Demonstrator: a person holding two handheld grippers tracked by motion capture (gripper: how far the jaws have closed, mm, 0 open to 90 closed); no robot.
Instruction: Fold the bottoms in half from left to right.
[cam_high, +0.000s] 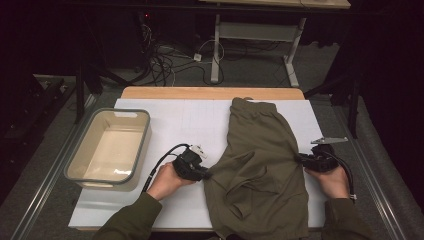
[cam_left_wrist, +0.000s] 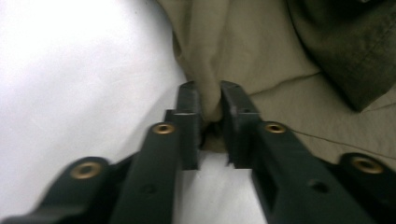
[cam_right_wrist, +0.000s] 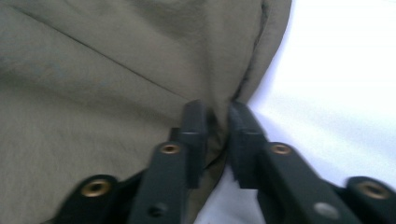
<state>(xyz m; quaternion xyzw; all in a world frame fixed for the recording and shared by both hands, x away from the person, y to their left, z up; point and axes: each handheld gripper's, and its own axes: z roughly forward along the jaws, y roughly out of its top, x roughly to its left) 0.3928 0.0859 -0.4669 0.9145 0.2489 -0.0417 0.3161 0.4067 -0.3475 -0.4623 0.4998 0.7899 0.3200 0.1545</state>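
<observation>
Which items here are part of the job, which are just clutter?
In use:
- olive shorts, pinched at both side edges
- left gripper, shut on the fabric
- right gripper, shut on the fabric
- white mat under the shorts

Idle:
- grey-rimmed bin, empty, left of the mat
- cables on the floor

On the table (cam_high: 165, 125) there is one olive-green pair of shorts (cam_high: 260, 165) and one beige plastic tub (cam_high: 107, 147). Two hand-held grippers are there, a left gripper (cam_high: 206, 175) and a right gripper (cam_high: 301, 159), and each one has two black jaws. Two hands hold them. The table is one, and one second table stands behind it (cam_high: 280, 4)
</observation>
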